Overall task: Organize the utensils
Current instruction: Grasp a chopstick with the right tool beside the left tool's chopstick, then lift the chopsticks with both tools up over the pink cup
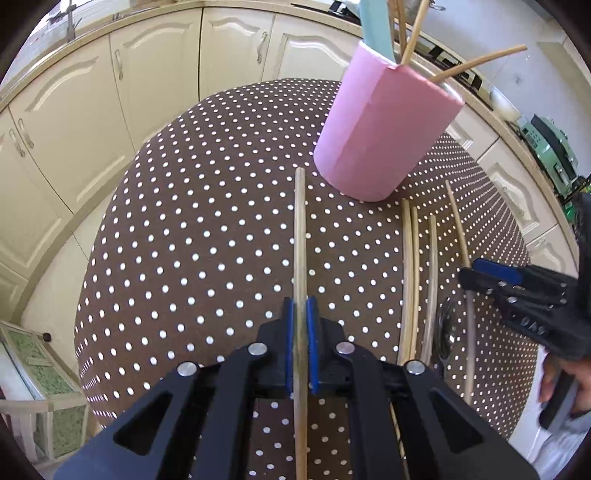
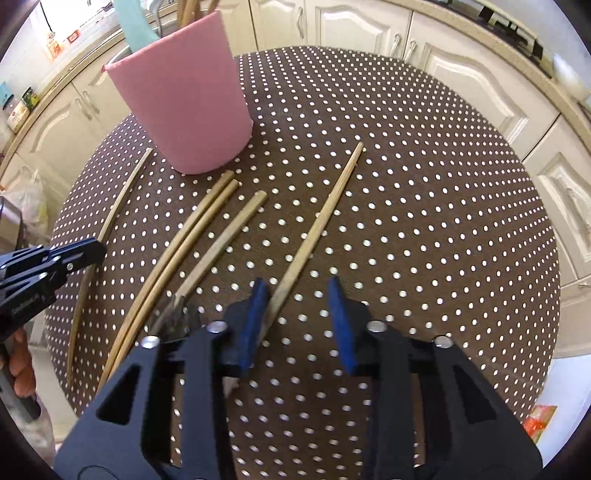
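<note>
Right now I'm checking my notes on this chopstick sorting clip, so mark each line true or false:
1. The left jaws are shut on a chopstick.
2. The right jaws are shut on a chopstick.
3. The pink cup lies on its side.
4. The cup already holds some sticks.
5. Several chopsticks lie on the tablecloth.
1. True: the left gripper clamps a chopstick.
2. False: the right gripper is open, with a chopstick on the cloth beside its left pad.
3. False: the pink cup stands upright.
4. True: sticks poke out of its top.
5. True: they lie on the tablecloth.
</note>
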Demonstrator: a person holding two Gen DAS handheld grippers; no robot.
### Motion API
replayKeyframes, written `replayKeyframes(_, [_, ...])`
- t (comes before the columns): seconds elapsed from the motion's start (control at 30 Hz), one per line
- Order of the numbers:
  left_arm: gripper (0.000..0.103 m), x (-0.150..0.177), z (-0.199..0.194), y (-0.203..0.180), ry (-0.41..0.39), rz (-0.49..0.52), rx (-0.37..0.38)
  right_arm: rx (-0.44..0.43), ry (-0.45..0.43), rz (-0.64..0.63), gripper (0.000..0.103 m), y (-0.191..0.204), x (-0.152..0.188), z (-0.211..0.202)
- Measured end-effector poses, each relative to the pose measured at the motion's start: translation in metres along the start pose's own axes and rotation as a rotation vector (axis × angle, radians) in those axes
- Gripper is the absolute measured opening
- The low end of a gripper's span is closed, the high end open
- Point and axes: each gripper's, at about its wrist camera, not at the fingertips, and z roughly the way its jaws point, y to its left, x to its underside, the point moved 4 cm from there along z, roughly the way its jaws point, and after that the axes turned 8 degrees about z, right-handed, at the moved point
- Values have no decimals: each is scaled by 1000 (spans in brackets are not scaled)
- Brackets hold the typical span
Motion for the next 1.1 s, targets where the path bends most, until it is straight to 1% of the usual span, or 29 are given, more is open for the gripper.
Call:
replayKeyframes(0.07, [7,-6,3,-6,10,40,-26,-18,45,14,17,-7,-6,2])
replayKeyframes(0.13, [7,-9,6,-11,28,55,-34,-37,76,21,14,-11,-10,2])
replayKeyframes(0.2, [7,-12,7,-10,47,53,-27,-30,87,12,12,-12,-12,3])
replayKeyframes(0.33, [7,-13,8,-10,63,73,-29,-12,70,3,7,-10,-10,0])
replayKeyframes(0.37, [7,-12,8,-11,63,79,-32,-17,62,4,7,-12,-2,-1])
replayKeyframes(0.47, [7,-14,8,-13,46,76,-31,-60,31,24,6,-14,5,-6])
replayKeyframes(0.6, [6,-5,8,-6,16,30,22,-89,-18,29,6,-15,14,-15])
replayKeyframes(0.67, [6,-3,5,-3,0,12,40,-89,-54,27,6,-18,23,-26])
replayKeyframes(0.73, [6,1,1,0,-19,-1,48,-129,-97,42,6,-18,28,-38])
replayKeyframes(0.8, [6,4,-6,0,-43,-9,53,-137,-141,38,6,-20,35,-52])
replayKeyframes(0.97, [6,7,-36,-6,-142,19,32,-182,-224,27,6,-26,45,-88])
replayKeyframes(1.1, [6,8,-60,-13,-220,46,8,-211,-286,31,6,-30,44,-108])
